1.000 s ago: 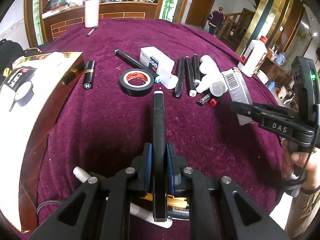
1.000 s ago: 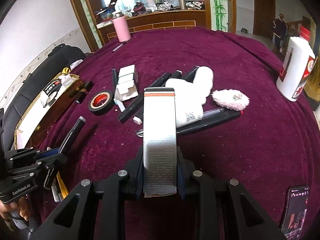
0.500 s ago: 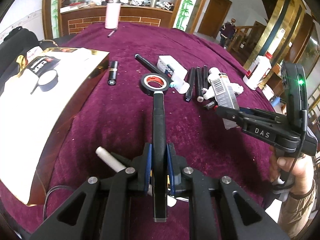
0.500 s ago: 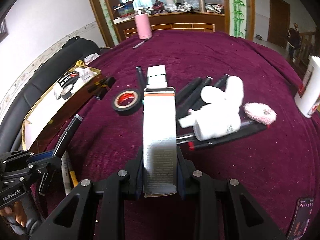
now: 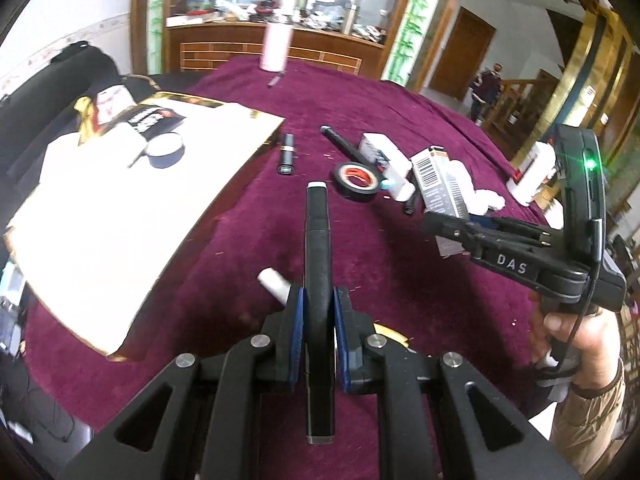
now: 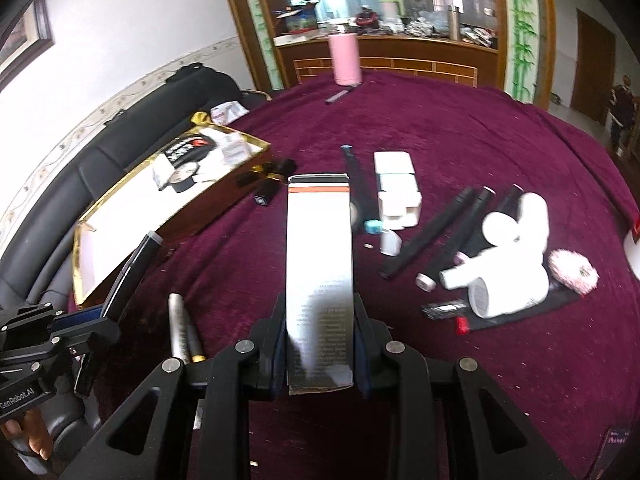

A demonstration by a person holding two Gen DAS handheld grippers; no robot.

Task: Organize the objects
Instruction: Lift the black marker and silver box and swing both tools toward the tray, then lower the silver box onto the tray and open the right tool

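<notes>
My left gripper [image 5: 318, 316] is shut on a long black marker [image 5: 317, 240] with a white tip, held above the purple tablecloth and pointing away. My right gripper [image 6: 320, 336] is shut on a tall silver carton [image 6: 319, 240] with an orange stripe near its top. In the left wrist view the right gripper [image 5: 444, 220] comes in from the right with the carton [image 5: 438, 182], a hand below it. In the right wrist view the left gripper [image 6: 86, 322] sits at the lower left with the marker [image 6: 134, 264]. A gold-edged open box [image 5: 120, 200] lies to the left of both grippers.
On the cloth lie a black tape roll [image 5: 357, 176], a black lipstick tube [image 5: 287, 154], a white box [image 6: 396, 188], several black markers [image 6: 432, 232], white bottles [image 6: 508, 280], a pink puff [image 6: 574, 272] and a silver tube [image 6: 178, 328]. A pink flask [image 6: 345, 60] stands far back.
Both grippers have swung left across the table with their loads still gripped. The gold-edged box has grown larger in both views, and the pile of markers and bottles has slid to the right.
</notes>
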